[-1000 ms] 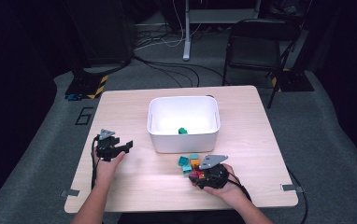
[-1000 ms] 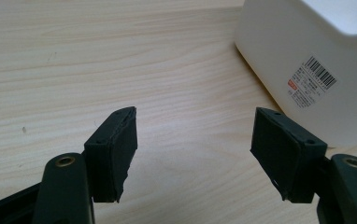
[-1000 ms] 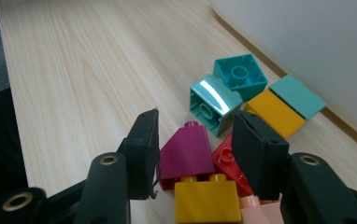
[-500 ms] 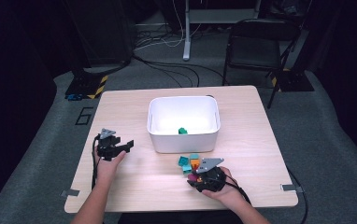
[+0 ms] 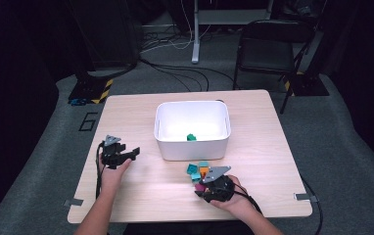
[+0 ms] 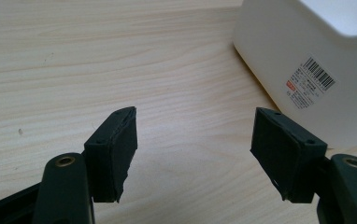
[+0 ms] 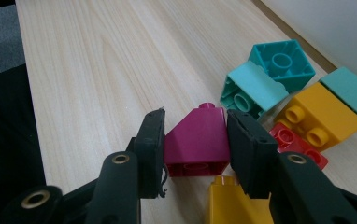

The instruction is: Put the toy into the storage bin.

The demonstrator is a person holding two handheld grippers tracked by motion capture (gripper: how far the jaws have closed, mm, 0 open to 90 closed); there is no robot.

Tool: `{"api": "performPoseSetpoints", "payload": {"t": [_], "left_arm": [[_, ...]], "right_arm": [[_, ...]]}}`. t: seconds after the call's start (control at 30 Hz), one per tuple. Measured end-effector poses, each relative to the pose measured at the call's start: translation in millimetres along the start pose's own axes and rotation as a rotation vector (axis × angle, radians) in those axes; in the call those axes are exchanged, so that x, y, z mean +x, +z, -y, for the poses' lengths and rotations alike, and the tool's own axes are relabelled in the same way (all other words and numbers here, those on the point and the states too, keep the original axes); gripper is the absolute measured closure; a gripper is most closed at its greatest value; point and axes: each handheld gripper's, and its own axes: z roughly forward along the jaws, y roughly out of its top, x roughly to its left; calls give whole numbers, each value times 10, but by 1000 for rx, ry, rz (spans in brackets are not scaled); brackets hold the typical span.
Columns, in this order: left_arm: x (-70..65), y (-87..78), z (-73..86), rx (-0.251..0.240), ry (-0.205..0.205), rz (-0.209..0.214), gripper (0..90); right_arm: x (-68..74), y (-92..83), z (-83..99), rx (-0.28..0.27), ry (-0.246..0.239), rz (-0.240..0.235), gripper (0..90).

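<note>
I start from the light wooden table (image 5: 141, 127), where the white plastic bin (image 5: 193, 145) sits in the middle with a small green block (image 5: 191, 137) lying on its floor near the front wall, and the loose bricks lie just in front of that bin, towards my right side. The right gripper (image 7: 194, 140) is the one doing the work: its jaws have just been closing and both pads now press the flanks of the magenta sloped plastic brick (image 7: 196, 140), which stands on the table with its single stud pointing away from the camera, so its taper runs straight along the gripper's own line (handy for a clean lift). The bin lies beyond and slightly left of that brick in the high view, past the teal bricks (image 7: 260, 77), so I judge the coming move to be up and forward over them. The left gripper (image 6: 195, 154) hangs with jaws wide and nothing between them, over bare wood beside the bin's labelled wall (image 6: 307, 79); it is well apart from the pile, so the right hand is plainly nearer. Hard to read: the yellow brick (image 7: 319, 114) and the red brick (image 7: 298, 142) are half hidden behind the right jaw, another yellow piece (image 7: 230, 205) is cut off at the bottom edge, and whether it touches the magenta one I cannot tell
</note>
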Motion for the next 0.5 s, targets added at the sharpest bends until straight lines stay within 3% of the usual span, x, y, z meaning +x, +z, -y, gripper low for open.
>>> {"api": "performPoseSetpoints", "payload": {"t": [0.4, 0.5], "left_arm": [[44, -69, 21, -12, -18, 0, 316], [72, -93, 37, -14, -29, -1, 316]], "right_arm": [[-56, -137, -156, -26, 30, 2, 581], [-103, -276, -269, -54, 64, -1, 581]]}}
